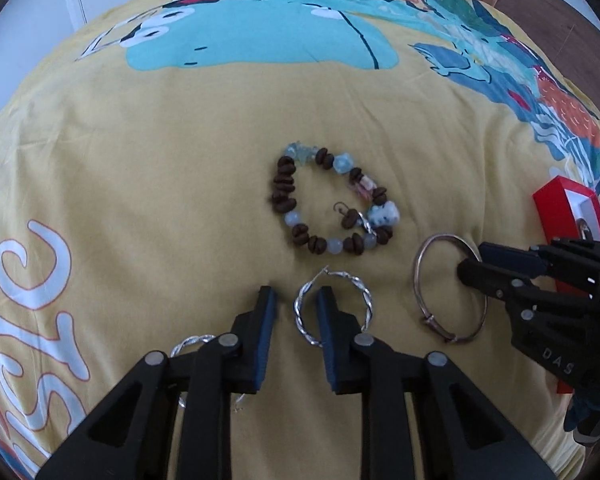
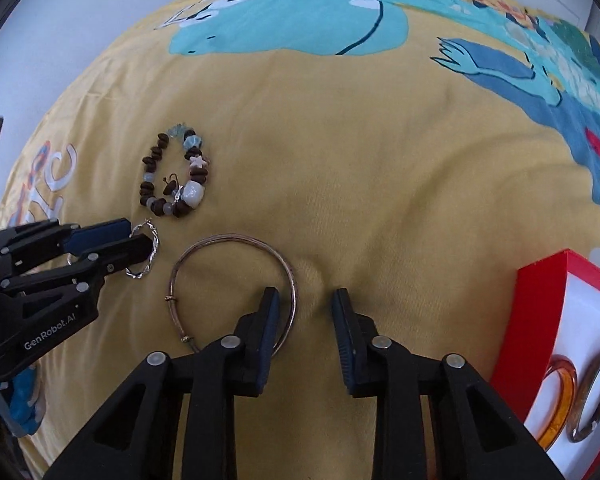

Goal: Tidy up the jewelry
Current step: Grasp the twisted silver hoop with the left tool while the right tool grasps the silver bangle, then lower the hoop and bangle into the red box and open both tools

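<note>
Left gripper (image 1: 296, 300): jaws spread wide, straddling the near-left arc of the twisted silver hoop; right finger (image 1: 328, 320) lying over the ring's inside, left finger outside it; nothing pinched. Seen from the right wrist camera at 9 o'clock (image 2: 136, 242), tips at the same hoop.

Right gripper (image 2: 306, 304): jaws parted, straddling the right-hand arc of the thin bangle; left finger (image 2: 270, 320) inside the loop, right finger on bare cloth outside; wire not clamped. In the left wrist view at 3 o'clock (image 1: 474, 260), tips at the bangle's far-right rim.

Twisted silver hoop (image 1: 334, 308): flat on the bedspread, just beyond the left fingertips; also at (image 2: 146, 254).

Second twisted hoop (image 1: 192, 342): mostly hidden under the left gripper's body, at 7 o'clock of the first.

Thin bangle (image 1: 448, 286): flat on the cloth, at 3 o'clock of the silver hoop, apart from it; clasp on its near side. Again at (image 2: 236, 288).

Beaded bracelet (image 1: 332, 200): brown and pale blue beads, closed loop, at 12 o'clock of the hoop, well clear of both grippers; also (image 2: 176, 176).

Red box (image 2: 540, 320): white-lined, at 3 o'clock of the right gripper; partly visible at (image 1: 560, 208).

Orange ring (image 2: 560, 400) and grey ring (image 2: 592, 396): side by side inside the box.

Bedspread (image 1: 160, 160): yellow, cartoon print, under everything.
</note>
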The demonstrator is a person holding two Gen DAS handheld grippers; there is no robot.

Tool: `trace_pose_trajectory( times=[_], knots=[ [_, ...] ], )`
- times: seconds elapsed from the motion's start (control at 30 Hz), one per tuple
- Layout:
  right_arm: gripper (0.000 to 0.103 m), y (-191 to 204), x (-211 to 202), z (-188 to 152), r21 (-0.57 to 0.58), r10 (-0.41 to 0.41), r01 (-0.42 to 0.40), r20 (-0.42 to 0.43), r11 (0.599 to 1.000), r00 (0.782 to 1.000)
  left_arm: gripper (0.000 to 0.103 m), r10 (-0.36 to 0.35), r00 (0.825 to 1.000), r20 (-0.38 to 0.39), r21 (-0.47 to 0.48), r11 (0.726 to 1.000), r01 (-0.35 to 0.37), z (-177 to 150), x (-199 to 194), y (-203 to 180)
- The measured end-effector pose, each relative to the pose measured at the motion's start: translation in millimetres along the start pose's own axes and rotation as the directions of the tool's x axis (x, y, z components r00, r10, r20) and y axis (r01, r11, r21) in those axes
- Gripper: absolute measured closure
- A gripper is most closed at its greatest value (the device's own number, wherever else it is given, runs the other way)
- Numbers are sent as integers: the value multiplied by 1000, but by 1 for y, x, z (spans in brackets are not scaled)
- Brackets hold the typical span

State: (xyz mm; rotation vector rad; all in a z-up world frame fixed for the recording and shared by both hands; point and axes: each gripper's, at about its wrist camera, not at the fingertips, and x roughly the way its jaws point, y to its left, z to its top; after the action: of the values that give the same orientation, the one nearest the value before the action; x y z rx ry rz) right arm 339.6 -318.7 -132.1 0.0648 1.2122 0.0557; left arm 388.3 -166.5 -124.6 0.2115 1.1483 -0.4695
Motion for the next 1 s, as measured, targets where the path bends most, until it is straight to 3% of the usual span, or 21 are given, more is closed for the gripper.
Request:
trace_pose_trajectory(
  times=[0.1,0.4,0.63,1.0],
  knots=[
    [97,10,-1,0,-43,-32,33,13,999,999,98,17,1000,17,5,1000,-17,2,0,-4],
    [99,8,-28,-9,-20,-53,55,94,998,994,98,5,996,88,-68,998,1,0,-28,1],
    [99,3,-76,-5,18,-60,58,193,998,979,98,4,991,131,-75,997,6,2,-66,-5],
    [99,-34,-163,-26,70,-119,102,298,992,947,98,-58,980,192,-5,998,60,10,-121,-64]
  ],
)
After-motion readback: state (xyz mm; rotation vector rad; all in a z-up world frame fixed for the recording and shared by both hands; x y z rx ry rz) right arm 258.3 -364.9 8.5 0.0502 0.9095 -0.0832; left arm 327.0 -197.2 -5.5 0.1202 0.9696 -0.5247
